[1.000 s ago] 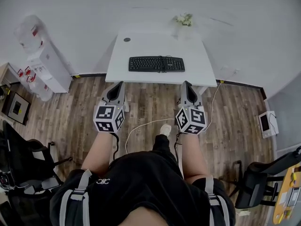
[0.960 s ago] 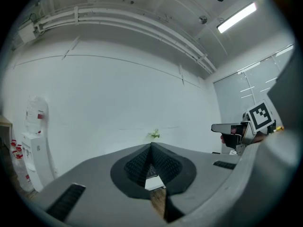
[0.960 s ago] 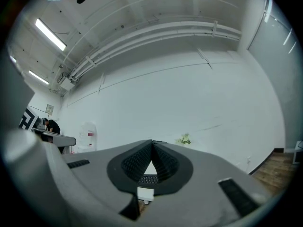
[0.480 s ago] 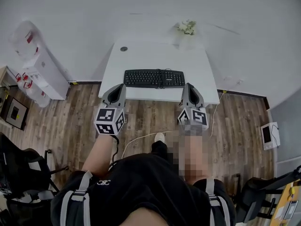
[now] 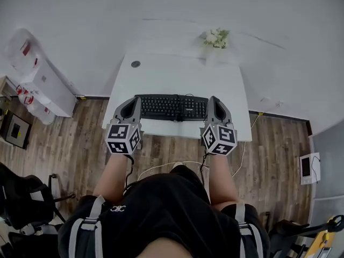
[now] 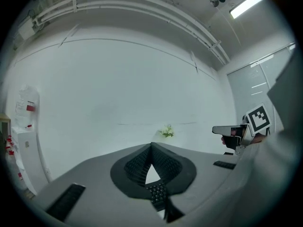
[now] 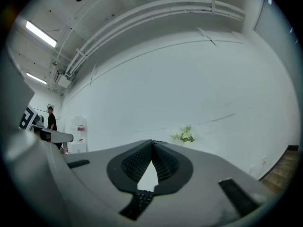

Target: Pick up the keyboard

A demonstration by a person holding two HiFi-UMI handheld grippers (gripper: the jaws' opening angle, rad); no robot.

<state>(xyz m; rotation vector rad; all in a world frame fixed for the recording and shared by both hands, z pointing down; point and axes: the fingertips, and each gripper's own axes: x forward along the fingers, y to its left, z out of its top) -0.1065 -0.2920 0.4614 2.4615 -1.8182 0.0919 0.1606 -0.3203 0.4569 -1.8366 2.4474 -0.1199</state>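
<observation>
The keyboard [image 5: 172, 107] lies sideways on the desk [image 5: 177, 74]. The left claw [image 5: 135, 98] is by its left end, the right claw [image 5: 213, 98] by its right end, equally near, both pressed together and empty.

The left hand-held gripper [image 5: 134, 100] and right hand-held gripper [image 5: 214, 99] hide both keyboard [image 5: 172, 107] ends.

The keyboard [image 5: 172, 107] is black and long, lying flat with its keys up on the white counter [image 5: 177, 74]. It sits near the counter's front edge, its long side parallel to that edge. A thin cable seems to leave its back edge, though this is too small to confirm.
</observation>
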